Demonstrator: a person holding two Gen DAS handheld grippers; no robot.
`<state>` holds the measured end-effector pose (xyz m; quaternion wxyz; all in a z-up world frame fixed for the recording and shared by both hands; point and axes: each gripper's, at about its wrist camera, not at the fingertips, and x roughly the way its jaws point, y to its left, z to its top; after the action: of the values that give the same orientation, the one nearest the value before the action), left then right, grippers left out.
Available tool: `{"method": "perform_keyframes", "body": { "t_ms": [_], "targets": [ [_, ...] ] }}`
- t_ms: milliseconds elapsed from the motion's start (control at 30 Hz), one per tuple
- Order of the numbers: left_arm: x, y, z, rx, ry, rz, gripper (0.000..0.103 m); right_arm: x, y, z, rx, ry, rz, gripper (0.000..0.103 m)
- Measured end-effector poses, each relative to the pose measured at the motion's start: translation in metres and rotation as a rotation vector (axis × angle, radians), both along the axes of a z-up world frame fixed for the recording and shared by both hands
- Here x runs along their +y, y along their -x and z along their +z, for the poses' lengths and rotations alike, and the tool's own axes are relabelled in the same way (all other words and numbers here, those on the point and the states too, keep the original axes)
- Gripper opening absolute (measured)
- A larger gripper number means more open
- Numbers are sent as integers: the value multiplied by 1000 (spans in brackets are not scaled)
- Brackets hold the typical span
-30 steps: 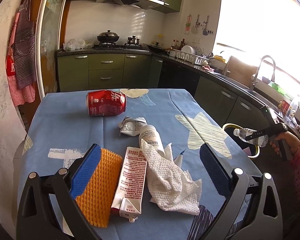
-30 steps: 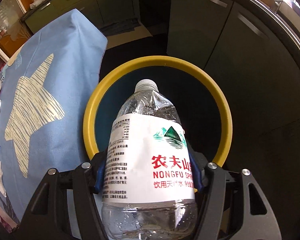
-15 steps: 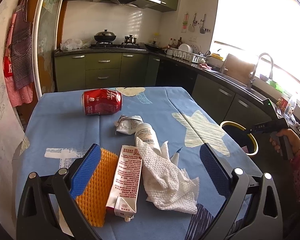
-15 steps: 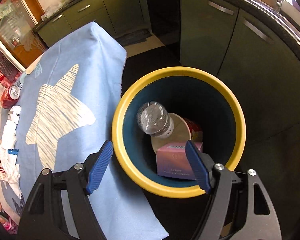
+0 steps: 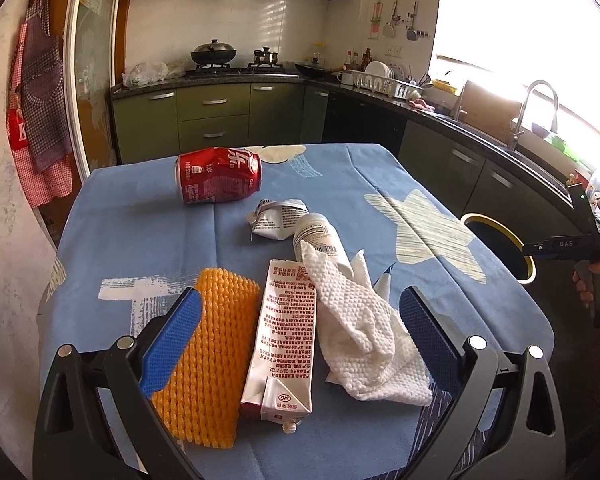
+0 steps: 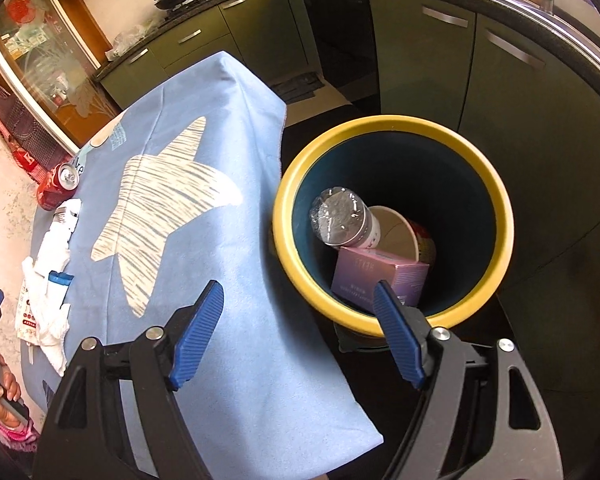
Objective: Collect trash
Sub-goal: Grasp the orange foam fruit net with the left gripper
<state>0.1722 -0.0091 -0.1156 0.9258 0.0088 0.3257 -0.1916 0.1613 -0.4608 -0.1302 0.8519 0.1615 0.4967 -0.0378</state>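
While the right tool (image 6: 298, 312) is held above the gap between table (image 6: 236, 128) and bin (image 6: 496, 208), its jaws are seen spread wide with nothing between them; they have just been opening. Inside the yellow-rimmed bin a clear bottle (image 6: 342, 216) is seen, base upward, resting against a paper cup (image 6: 406, 236) and a purple box (image 6: 380, 276). The bin is placed on the floor just beside the table's edge, in front of green cabinets (image 6: 420, 52).

The left tool (image 5: 300, 320) is held low over the near end of the table, pointed down at the remaining trash, its jaws likewise spread and pinching nothing. Between and just beyond its blue pads an orange foam net (image 5: 212, 356), a flattened carton (image 5: 280, 340) and a crumpled paper towel (image 5: 364, 336) are laid side by side. The net and carton are touching; the towel is draped over the lower end of a white tube (image 5: 318, 236). A crushed white wrapper (image 5: 276, 220) is lying just beyond the tube, touching it. A red can (image 5: 218, 176) is lying on its side farther back, apart from the rest. In the left view the right tool is seen at the far right, gripped by a hand (image 5: 596, 280) over the bin's rim.
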Motion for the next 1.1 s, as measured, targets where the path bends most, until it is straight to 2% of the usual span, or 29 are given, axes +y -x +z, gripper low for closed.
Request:
{"method": "perform_keyframes", "body": {
  "t_ms": [33,133,200,300,467,600,667,800,900,967,1100],
  "targets": [
    [1,-2,-2,10,0,-3,96,1,1,-1,0,-1,3,73],
    [6,-7,-7,51,14,-33,85,3,-1,-4,2,-7,11,73],
    [10,-10,-10,63,2,-33,82,4,-2,-7,5,-11,14,73],
    [23,-16,-10,70,3,-22,81,5,-3,-10,10,-16,22,73],
    [54,-34,-12,106,17,23,67,5,-4,-14,17,-13,23,73],
    [62,-48,-27,182,16,14,62,7,-6,-17,25,-15,29,73],
    [60,-53,-36,213,-6,5,53,9,-7,-18,30,-14,35,73],
    [59,-63,-55,275,-22,-7,47,13,-10,-20,41,-11,49,73],
    [62,-67,-57,283,-24,-5,40,15,-11,-20,43,-7,52,73],
    [65,-67,-56,284,-14,-2,27,16,-11,-19,40,-3,53,73],
    [71,-62,-47,254,0,2,15,17,-12,-17,30,-3,54,73]
  ]
}}
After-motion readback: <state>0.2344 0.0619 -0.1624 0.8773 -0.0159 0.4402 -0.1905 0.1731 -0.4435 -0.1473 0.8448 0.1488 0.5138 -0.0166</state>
